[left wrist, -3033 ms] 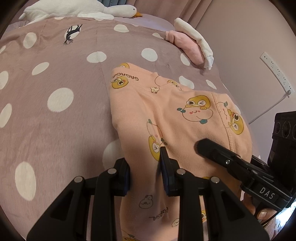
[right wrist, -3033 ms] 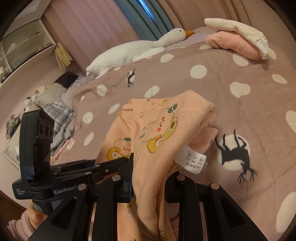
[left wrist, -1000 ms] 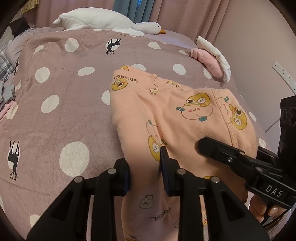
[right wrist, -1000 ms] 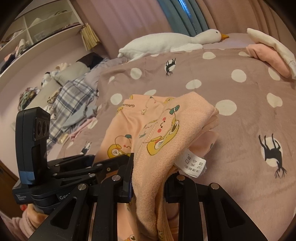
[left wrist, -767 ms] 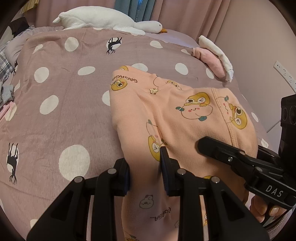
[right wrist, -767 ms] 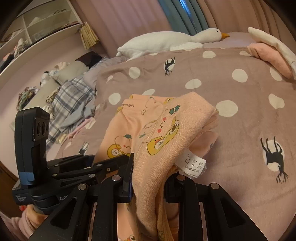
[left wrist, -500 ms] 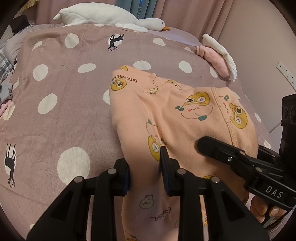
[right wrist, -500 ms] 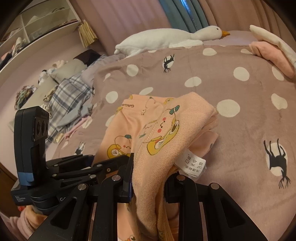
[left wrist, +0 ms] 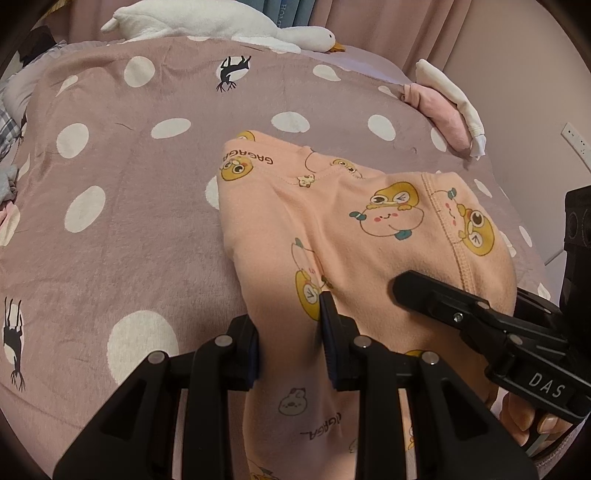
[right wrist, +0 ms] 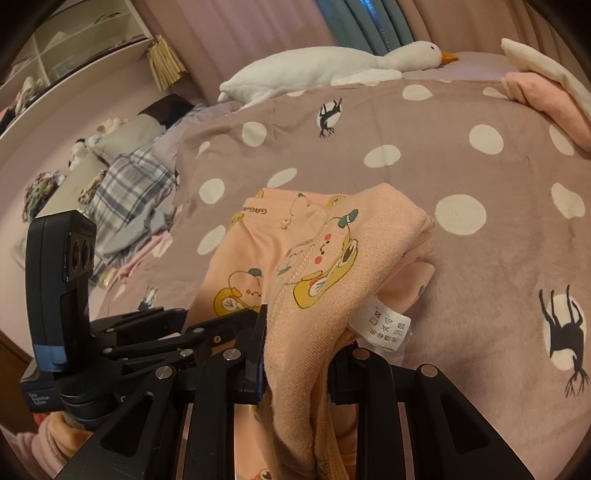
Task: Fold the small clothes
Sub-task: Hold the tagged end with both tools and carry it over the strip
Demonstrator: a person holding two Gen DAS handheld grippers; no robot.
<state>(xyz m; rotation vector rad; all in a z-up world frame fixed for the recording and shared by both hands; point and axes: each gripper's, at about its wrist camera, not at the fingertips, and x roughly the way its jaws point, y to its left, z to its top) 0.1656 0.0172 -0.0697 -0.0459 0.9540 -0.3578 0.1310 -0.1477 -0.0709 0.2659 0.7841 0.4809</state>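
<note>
A small peach garment [left wrist: 332, 229] printed with cartoon ducks is held up over a mauve polka-dot bed [left wrist: 147, 206]. My left gripper [left wrist: 290, 332] is shut on a bunched fold of its left side. My right gripper [right wrist: 297, 354] is shut on its right side, where a white care label [right wrist: 384, 326] hangs out. In the left wrist view the right gripper [left wrist: 480, 321] reaches in from the right, with a hand behind it. In the right wrist view the left gripper [right wrist: 147, 332] sits at lower left. The garment's far end [right wrist: 273, 214] droops toward the bed.
A white plush goose [left wrist: 207, 22] lies along the bed's far edge before pink curtains. Folded pink and white clothes [left wrist: 447, 107] are stacked at the far right corner. A heap of plaid and other clothes [right wrist: 129, 199] lies to the left, below shelves [right wrist: 74, 40].
Both grippers have drifted together with the garment over the bed and slightly lower. The goose and folded stack slid across the views. Both grips are unchanged.
</note>
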